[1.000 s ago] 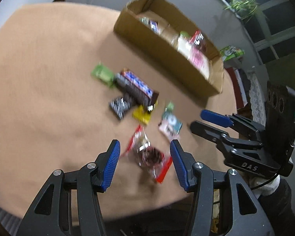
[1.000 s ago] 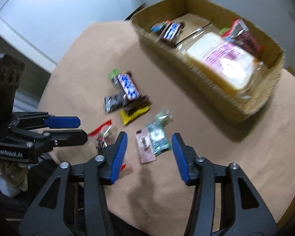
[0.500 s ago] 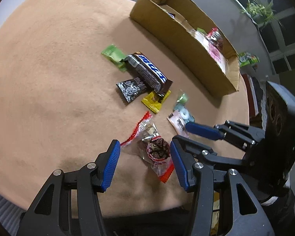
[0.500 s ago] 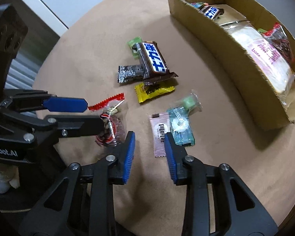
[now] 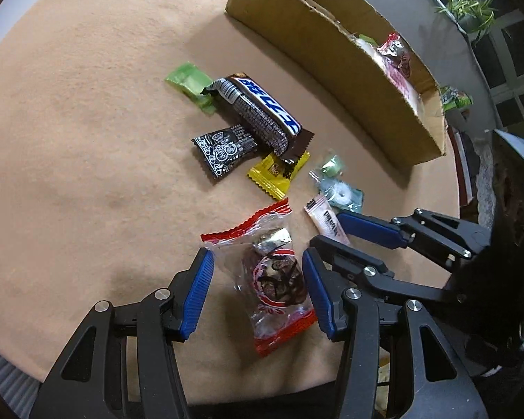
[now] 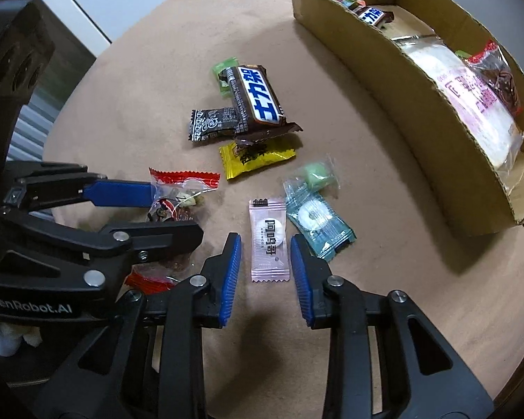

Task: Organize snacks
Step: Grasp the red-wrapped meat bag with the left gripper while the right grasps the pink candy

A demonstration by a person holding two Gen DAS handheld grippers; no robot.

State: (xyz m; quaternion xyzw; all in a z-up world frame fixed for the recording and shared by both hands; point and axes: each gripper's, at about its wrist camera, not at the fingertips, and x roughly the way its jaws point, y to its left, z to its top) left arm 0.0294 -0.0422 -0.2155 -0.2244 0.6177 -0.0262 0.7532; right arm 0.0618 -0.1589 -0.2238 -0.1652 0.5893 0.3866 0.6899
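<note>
My left gripper (image 5: pixel 256 279) is open, its blue pads on either side of a clear red-edged snack bag (image 5: pixel 272 272) lying on the tan table; the bag also shows in the right wrist view (image 6: pixel 178 195). My right gripper (image 6: pixel 265 265) is open around the lower end of a pink candy packet (image 6: pixel 269 239), which also shows in the left wrist view (image 5: pixel 323 218). Further out lie a teal packet (image 6: pixel 316 221), a green candy (image 6: pixel 316 173), a yellow packet (image 6: pixel 256 157), a black packet (image 6: pixel 211 124), a chocolate bar (image 6: pixel 256 99) and a green packet (image 5: pixel 190 82).
A cardboard box (image 6: pixel 412 80) stands at the far right and holds a large pink-white bag (image 6: pixel 468 97), a red-edged bag (image 6: pixel 499 70) and a chocolate bar (image 6: pixel 372 15). The table's round edge (image 5: pixel 87 366) runs just below the grippers.
Both grippers have moved in and down toward the table. The left one now straddles the red-edged bag. The right one narrowed its opening and now straddles the pink packet.
</note>
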